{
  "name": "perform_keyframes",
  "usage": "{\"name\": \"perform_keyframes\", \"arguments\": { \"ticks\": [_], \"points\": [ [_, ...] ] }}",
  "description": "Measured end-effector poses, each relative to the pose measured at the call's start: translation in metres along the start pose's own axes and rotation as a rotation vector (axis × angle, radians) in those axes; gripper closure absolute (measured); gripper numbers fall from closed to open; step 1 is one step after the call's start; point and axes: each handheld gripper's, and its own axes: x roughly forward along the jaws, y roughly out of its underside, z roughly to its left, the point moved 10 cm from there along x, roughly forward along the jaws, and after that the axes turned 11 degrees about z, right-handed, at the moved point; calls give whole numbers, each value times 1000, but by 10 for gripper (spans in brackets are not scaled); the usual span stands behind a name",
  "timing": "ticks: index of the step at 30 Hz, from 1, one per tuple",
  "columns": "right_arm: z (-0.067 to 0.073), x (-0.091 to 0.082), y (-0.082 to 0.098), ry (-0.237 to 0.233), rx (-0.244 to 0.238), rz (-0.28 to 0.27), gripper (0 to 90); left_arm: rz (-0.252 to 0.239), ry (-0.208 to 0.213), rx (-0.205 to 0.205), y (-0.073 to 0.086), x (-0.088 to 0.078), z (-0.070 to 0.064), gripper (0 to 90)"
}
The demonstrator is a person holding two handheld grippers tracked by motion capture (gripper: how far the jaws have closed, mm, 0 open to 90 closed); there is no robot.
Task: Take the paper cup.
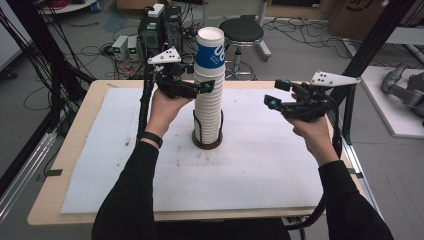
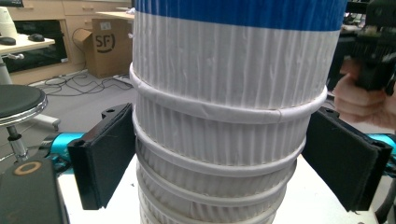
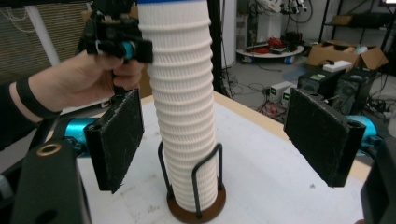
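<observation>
I had the left gripper (image 1: 206,88) spread around the upper cup stack (image 1: 208,102), which stood in its holder (image 1: 207,141) mid-table; the right gripper (image 1: 272,95) hung spread, well apart to the right.

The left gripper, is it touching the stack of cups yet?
Cannot tell. In the left gripper view the left gripper straddles the cup stack; its pads sit at the rims with no plain gap.

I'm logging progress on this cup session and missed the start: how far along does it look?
Early. Done: the left gripper has its jaws open around the cup stack, just below the blue-banded top cup; whether the pads touch is unclear. In hand: nothing lifted; the stack stands in its wire holder. Left: closing, pulling a cup off. The right gripper is open, apart from the stack.
</observation>
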Motion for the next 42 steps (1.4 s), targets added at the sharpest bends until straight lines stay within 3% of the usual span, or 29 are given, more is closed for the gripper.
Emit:
{"name": "perform_keyframes", "arguments": {
  "ticks": [6,11,21,31,42],
  "points": [
    [6,12,-35,-8,-42,1,203,1,0,2,0,0,-1,126],
    [9,18,-52,-18,-50,-8,203,1,0,0,0,0,0,127],
    [18,39,-107,-45,-58,-28,203,0,-1,-3,0,0,0,127],
    [30,64,-137,-106,-31,-40,203,1,-2,-2,0,0,0,127],
    [34,92,-151,-78,-11,16,203,-2,-1,-1,0,1,0,127]
  ]
}}
